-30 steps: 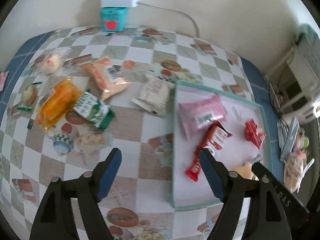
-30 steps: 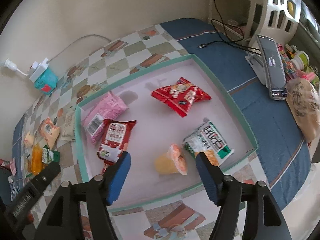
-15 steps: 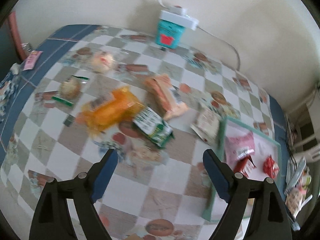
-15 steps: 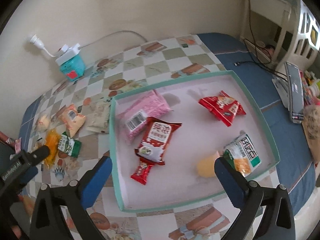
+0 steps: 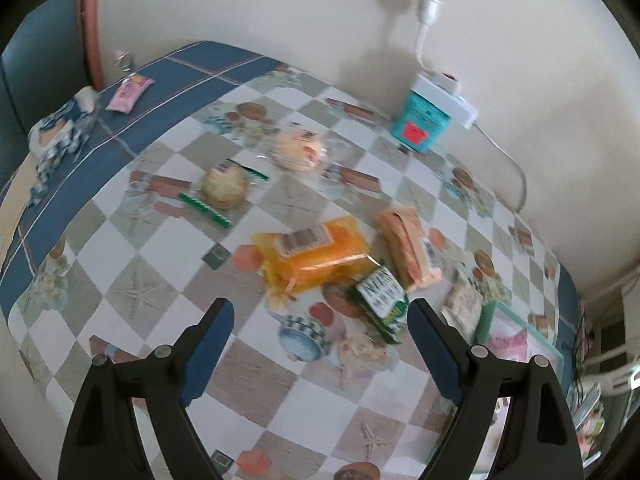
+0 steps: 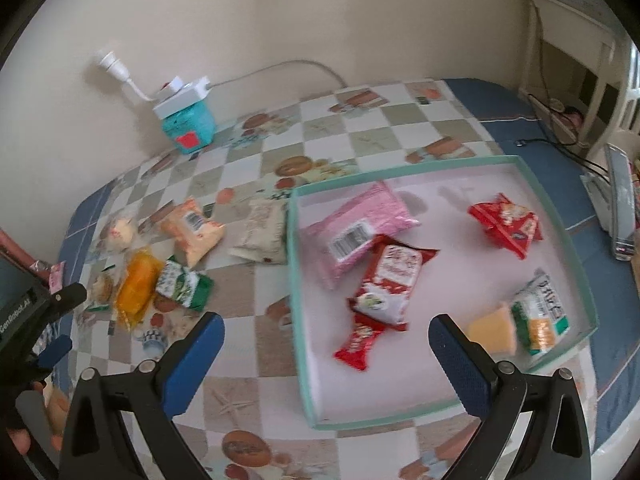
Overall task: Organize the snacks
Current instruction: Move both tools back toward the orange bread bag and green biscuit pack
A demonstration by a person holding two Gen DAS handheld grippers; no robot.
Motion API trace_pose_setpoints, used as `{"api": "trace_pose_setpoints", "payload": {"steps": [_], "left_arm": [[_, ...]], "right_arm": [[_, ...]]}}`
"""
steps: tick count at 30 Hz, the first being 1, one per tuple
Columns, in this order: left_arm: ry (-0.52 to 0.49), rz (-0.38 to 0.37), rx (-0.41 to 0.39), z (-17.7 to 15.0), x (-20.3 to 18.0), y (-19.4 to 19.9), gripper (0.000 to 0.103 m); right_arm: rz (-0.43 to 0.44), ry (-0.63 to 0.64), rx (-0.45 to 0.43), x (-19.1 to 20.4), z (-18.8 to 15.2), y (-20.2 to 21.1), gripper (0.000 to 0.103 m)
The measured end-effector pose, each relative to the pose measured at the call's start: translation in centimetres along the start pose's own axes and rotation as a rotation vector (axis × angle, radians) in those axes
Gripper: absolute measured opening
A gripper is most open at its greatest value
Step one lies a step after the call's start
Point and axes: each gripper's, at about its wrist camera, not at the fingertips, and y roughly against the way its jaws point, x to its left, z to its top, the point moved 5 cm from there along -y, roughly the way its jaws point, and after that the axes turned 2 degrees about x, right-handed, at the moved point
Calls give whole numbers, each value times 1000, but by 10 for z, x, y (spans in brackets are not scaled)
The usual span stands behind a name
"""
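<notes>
My left gripper (image 5: 318, 334) is open and empty above the checked tablecloth, just short of an orange snack bag (image 5: 316, 254) and a green-white packet (image 5: 380, 304). A peach packet (image 5: 408, 248), a round cake (image 5: 224, 188) and a clear-wrapped bun (image 5: 298, 148) lie beyond. My right gripper (image 6: 326, 346) is open and empty over the near left part of the teal-rimmed tray (image 6: 298, 320), which holds a pink bag (image 6: 356, 232), a red-white packet (image 6: 384, 284), a red bag (image 6: 506, 226), a green-white packet (image 6: 542, 316) and a yellow cup (image 6: 494, 330).
A teal box with a white power strip (image 5: 426, 120) stands by the wall. A beige packet (image 6: 262, 232) lies against the tray's left rim. A small pink sachet (image 5: 128, 92) and a blue-white pack (image 5: 56, 132) lie at the far left table edge. Cables and a shelf stand right.
My left gripper swung left, away from the tray, and now faces the loose snacks. My right gripper pulled back and turned left, showing the whole tray and the loose snacks.
</notes>
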Motion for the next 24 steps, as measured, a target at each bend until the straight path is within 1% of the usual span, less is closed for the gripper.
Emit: {"api": "trace_pose_setpoints", "payload": {"steps": [2,3,4,6,9,18,20,24], "left_arm": [[26,8,-3,4,11,-1,90],[31,11,-4,5,14,-1,92],[40,17,-7,6,19,-1,96],[53,26,-12,9,27,-1,98],[72,45,-26,14,41,-1,98],[158,63,-35,26,79,-5,99],[177,56,-31,28,85,-8,99],[202,35,-16,30,90,-17,99]], "right_arm": [[12,10,6,9,-2,-3,103],[19,15,9,14,-4,-4,103],[25,21,11,20,-4,-5,103],[34,31,11,28,-6,-6,103],[52,46,14,42,-7,-10,103],[115,55,19,72,-4,-20,103],[120,52,15,76,-1,-22,103],[106,89,9,85,3,-30,103]]}}
